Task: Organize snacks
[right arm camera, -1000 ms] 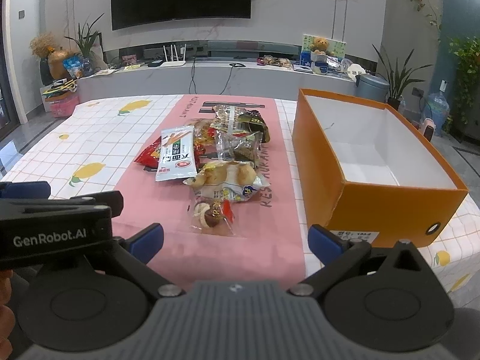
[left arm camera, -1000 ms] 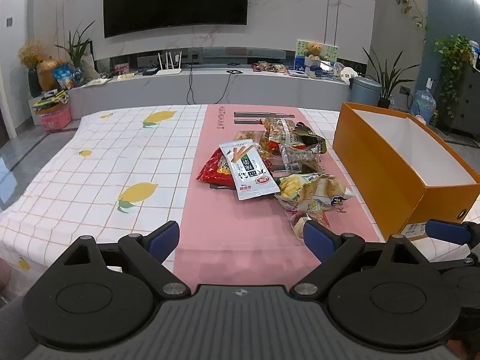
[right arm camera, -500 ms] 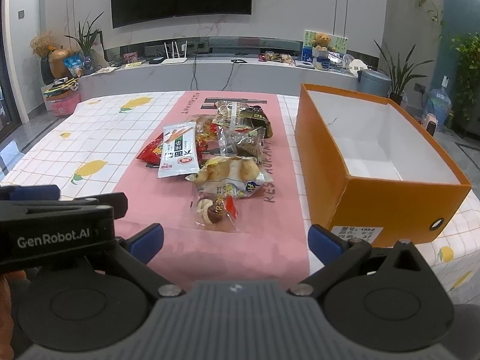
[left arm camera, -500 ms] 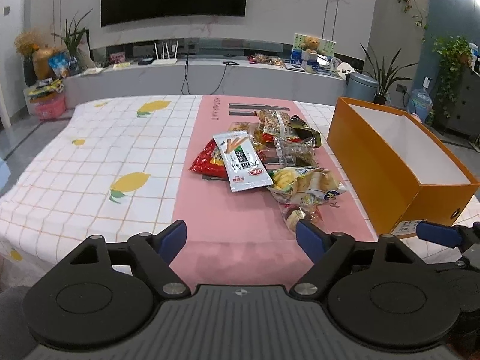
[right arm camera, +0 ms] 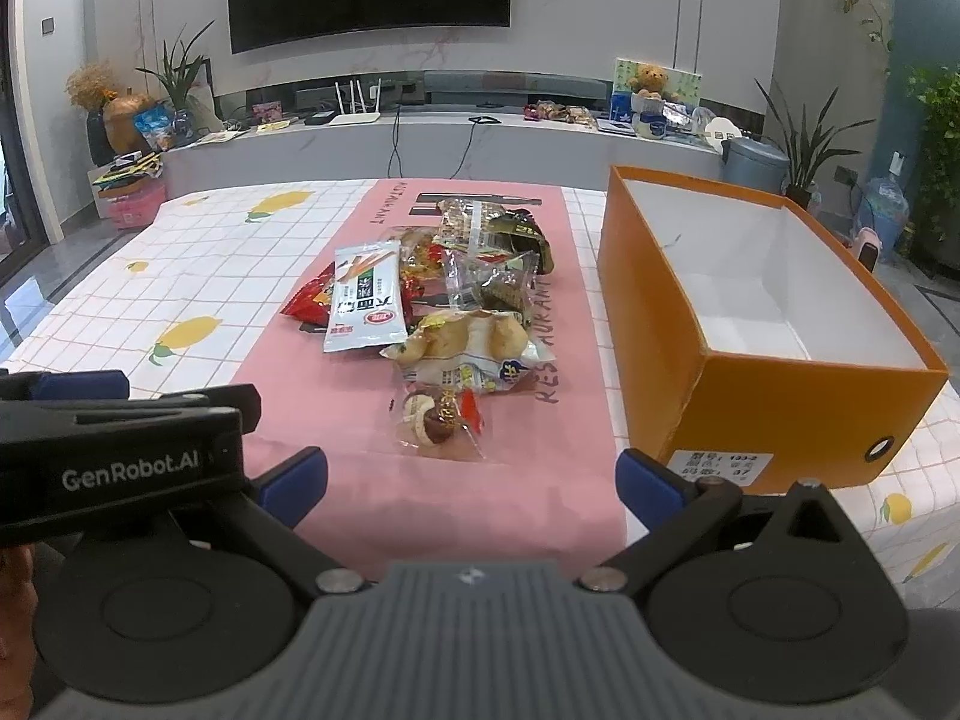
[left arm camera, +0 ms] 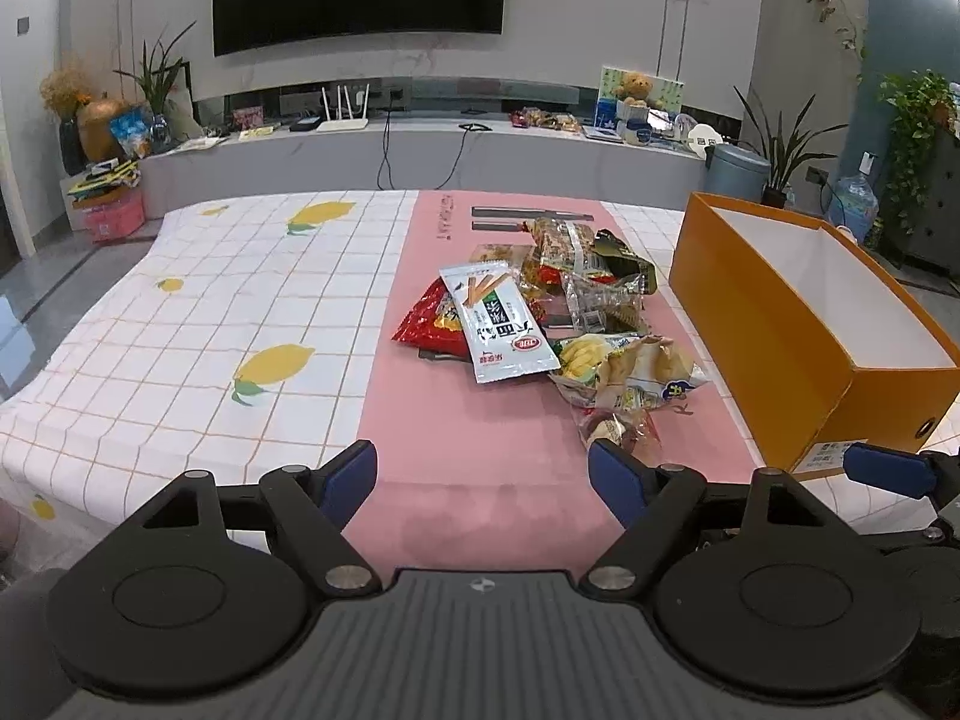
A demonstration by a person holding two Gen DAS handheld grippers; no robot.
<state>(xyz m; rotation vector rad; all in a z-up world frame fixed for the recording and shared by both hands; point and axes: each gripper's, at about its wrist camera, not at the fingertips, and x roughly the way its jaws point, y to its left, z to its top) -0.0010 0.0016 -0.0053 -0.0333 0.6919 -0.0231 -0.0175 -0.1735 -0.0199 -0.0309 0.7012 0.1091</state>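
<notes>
Hovering short of the pile of crinkly plastic snack packets (left arm camera: 540, 324) on the pink table runner (left arm camera: 456, 456), with the empty orange cardboard box (right arm camera: 774, 384) at three o'clock. My left gripper (left arm camera: 483, 471) is closing on nothing; my right gripper (right arm camera: 471, 483) stands wide, empty. I'd take the nearest clear-wrapped sweet packet (right arm camera: 441, 420) first (flat, slippery), pinching a crimped edge.

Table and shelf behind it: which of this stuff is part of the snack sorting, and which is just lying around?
Part of the job:
- snack pile on the pink runner
- white stick-snack packet
- clear-wrapped snack, nearest
- open orange box, nothing visible inside

Lying about:
- router
- teddy bear
- grey bin
- potted plants
</notes>
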